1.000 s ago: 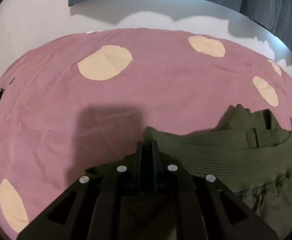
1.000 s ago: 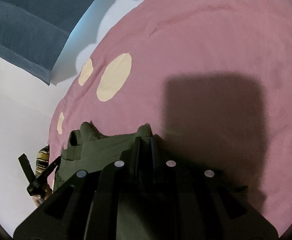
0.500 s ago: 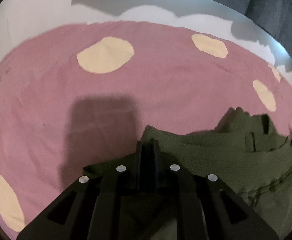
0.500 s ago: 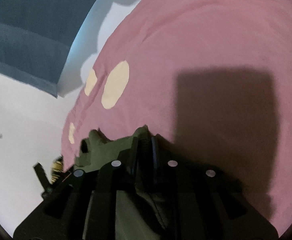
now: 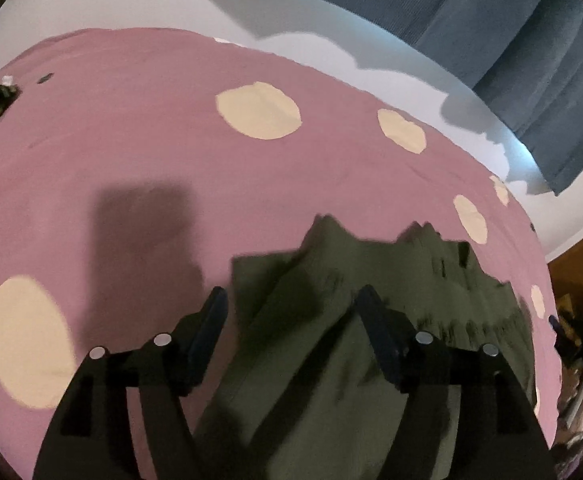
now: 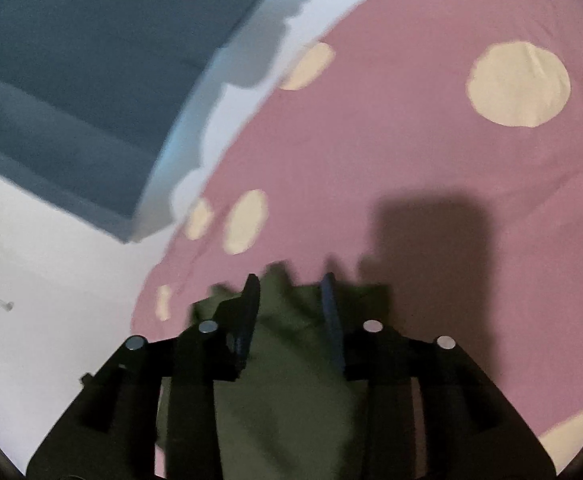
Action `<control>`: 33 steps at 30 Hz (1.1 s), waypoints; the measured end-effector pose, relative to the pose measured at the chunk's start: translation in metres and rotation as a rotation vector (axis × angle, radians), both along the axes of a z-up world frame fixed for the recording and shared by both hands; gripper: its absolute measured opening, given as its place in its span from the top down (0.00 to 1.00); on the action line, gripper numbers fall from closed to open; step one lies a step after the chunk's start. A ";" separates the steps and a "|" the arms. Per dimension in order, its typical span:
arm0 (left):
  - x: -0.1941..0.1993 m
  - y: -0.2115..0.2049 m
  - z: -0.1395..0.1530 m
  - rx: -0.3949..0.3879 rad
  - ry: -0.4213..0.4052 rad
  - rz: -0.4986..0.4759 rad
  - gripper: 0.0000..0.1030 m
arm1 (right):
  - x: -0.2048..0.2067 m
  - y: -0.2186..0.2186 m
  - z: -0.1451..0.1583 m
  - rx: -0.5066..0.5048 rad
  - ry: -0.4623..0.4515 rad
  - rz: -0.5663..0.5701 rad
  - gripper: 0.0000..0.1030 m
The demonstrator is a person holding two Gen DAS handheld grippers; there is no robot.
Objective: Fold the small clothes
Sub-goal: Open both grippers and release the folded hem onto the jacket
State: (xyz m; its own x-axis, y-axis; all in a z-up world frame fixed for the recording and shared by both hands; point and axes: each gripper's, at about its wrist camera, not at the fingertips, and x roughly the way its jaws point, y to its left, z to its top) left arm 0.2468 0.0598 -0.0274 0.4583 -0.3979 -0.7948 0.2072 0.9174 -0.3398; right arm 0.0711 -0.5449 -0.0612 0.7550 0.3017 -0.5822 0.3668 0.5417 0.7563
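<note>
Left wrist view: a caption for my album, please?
Left gripper opening above olive garment on dotted pink sheet.

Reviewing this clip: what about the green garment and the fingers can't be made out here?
- Green garment: motion blur in both views; the folds are unreadable.
- Its near part: hidden behind the left gripper and the right gripper, both opening.
- Its lower edge: cut off by the frame in both views.
</note>
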 end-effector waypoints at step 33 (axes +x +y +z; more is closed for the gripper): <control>-0.073 0.063 -0.055 -0.285 0.213 -0.016 0.27 | -0.031 0.272 -0.059 -0.033 0.062 0.500 0.46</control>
State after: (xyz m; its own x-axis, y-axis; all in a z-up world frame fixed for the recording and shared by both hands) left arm 0.1734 0.1226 -0.0820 0.2862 -0.6230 -0.7280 0.1178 0.7769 -0.6186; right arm 0.0405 -0.2729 -0.1200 0.4862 0.5984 -0.6368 0.1002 0.6858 0.7209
